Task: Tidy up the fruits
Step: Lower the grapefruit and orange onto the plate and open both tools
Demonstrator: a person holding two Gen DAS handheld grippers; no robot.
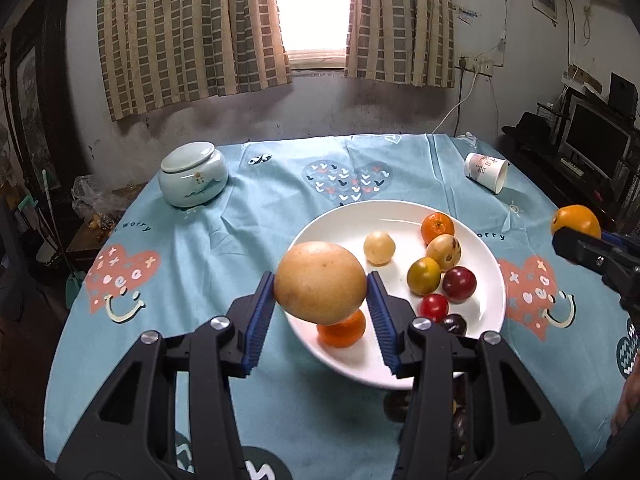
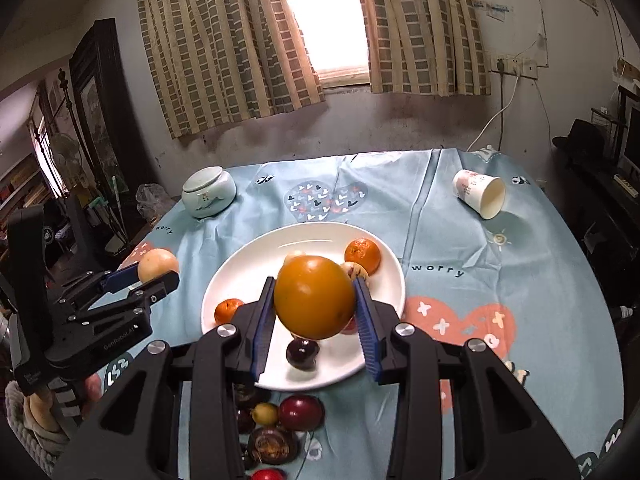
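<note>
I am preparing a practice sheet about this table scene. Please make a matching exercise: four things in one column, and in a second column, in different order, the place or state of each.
Things:
1. pale yellow fruit
2. big orange
3. paper cup
4. lidded ceramic jar

Places or states:
A. lying on its side on the tablecloth
B. held in the right tool
C. standing upright, far left of the table
D. held in the left tool

Pairs: 1-D, 2-B, 3-A, 4-C
</note>
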